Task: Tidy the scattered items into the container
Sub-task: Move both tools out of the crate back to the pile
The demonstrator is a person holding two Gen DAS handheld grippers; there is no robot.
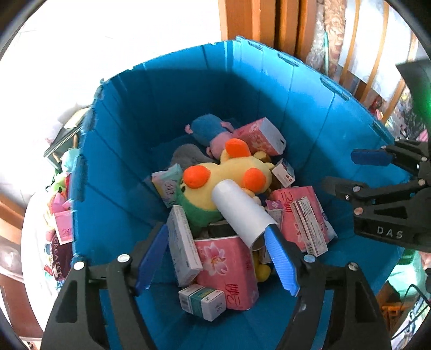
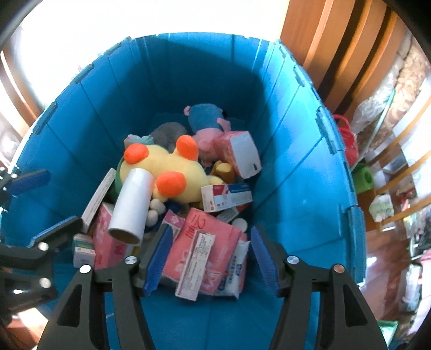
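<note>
A deep blue bin (image 1: 129, 150) (image 2: 296, 150) holds a pile: a yellow plush with orange spots (image 1: 229, 172) (image 2: 167, 167), a white roll (image 1: 242, 210) (image 2: 132, 204), pink tissue packs (image 1: 226, 266) (image 2: 204, 250), small boxes (image 1: 202, 301) and a blue-and-pink plush (image 1: 210, 132) (image 2: 207, 118). My left gripper (image 1: 218, 258) is open and empty above the near part of the pile. My right gripper (image 2: 210, 258) is open and empty above a pink tissue pack; it also shows in the left wrist view (image 1: 350, 172).
Outside the bin's left wall lie more items, among them a pink pack (image 1: 63, 226) and soft toys (image 1: 59, 180). Wooden furniture (image 1: 258, 21) (image 2: 336, 53) stands behind the bin. Cluttered shelves (image 2: 390, 175) are at the right.
</note>
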